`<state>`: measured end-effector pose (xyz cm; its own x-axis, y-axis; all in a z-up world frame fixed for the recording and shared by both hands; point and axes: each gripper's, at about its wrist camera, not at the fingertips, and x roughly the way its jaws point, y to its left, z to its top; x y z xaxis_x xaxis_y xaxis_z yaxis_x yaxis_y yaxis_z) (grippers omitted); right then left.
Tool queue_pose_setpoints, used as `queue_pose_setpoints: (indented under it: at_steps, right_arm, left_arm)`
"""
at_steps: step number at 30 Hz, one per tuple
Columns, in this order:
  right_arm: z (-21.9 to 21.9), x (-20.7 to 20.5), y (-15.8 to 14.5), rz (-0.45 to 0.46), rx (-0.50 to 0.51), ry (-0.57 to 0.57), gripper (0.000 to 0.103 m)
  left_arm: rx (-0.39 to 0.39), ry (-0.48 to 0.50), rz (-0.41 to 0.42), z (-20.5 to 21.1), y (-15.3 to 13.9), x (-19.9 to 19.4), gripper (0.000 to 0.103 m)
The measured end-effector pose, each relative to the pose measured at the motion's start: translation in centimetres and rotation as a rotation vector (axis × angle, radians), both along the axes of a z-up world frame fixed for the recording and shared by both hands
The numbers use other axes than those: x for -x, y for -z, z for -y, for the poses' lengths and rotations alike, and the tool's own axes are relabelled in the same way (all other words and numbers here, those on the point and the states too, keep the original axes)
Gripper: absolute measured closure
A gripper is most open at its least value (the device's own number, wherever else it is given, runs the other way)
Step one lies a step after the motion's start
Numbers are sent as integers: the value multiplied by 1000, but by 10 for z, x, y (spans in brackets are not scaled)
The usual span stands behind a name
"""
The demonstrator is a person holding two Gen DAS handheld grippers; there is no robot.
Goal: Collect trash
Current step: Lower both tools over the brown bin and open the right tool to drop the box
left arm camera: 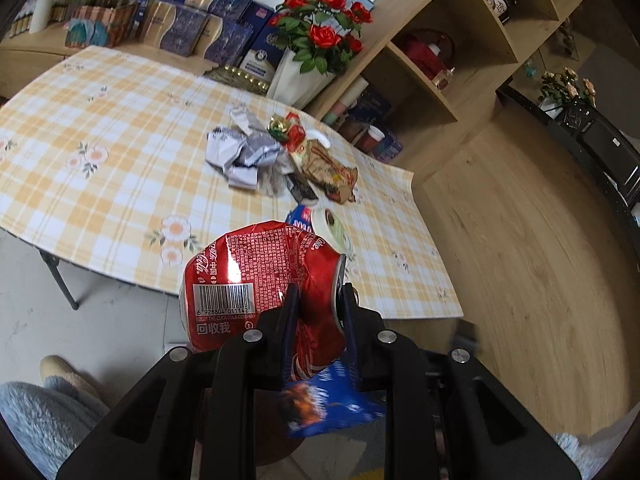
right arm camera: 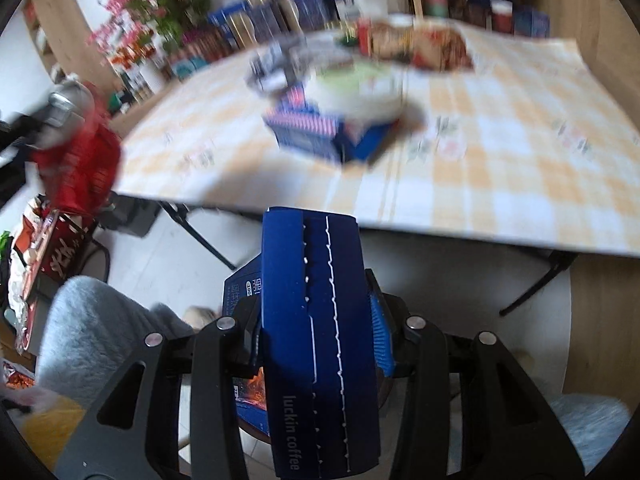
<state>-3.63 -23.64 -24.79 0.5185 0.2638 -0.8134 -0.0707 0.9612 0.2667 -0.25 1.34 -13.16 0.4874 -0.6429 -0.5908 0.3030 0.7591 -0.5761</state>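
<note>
Item: crushed red cola can (left arm camera: 260, 284), clamped near its rim end between the narrow jaws of left gripper (left arm camera: 320, 304); held off the near edge of the table (left arm camera: 100, 208), over pale floor. Blue snack wrapper (left arm camera: 324, 404) hanging below the can, apparently caught in the same grip; cannot tell for certain.

Item: dark blue coffee box (right arm camera: 320, 320), flattened, upright, pinched by its long sides in right gripper (right arm camera: 316, 320); also off the table's near edge, below tabletop level.

Remaining on the table: crumpled silver-white paper (left arm camera: 244, 152), brown paper wrapper (left arm camera: 328, 172), red-and-gold candy wrappers (left arm camera: 288, 128), pale green cup lid (left arm camera: 332, 228) resting on a blue striped packet (right arm camera: 316, 132); all near the far right corner.

Receptacle: none clearly identified; bags with red packaging (right arm camera: 48, 252) on the floor left of the table, likely destination.

Handling note, judged: keep both grips firm during transfer; carry low and level, wrapper dangling loosely and liable to drop; release only once directly over the receptacle, one hand at a time; mind the table leg.
</note>
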Motion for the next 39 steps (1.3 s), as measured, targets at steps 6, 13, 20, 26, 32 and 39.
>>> queue_pose_setpoints:
  at_steps: [6, 13, 20, 26, 32, 39]
  right_arm:
    - [-4, -13, 60, -137, 1, 89, 60]
    - [0, -17, 89, -201, 33, 115, 36]
    - [20, -8, 86, -160, 30, 191, 14]
    - [43, -4, 92, -167, 56, 314, 8]
    - [52, -4, 99, -193, 66, 362, 7]
    - [48, -5, 104, -209, 91, 359, 7]
  left_arm:
    - [-31, 21, -28, 1, 15, 3, 82]
    - [-51, 43, -47, 8, 29, 3, 82]
    - [-148, 110, -68, 26, 53, 4, 82]
    - [-225, 175, -93, 38, 86, 8, 82]
    - [-265, 216, -146, 47, 124, 5, 82]
    - [-340, 265, -90, 61, 162, 6, 81]
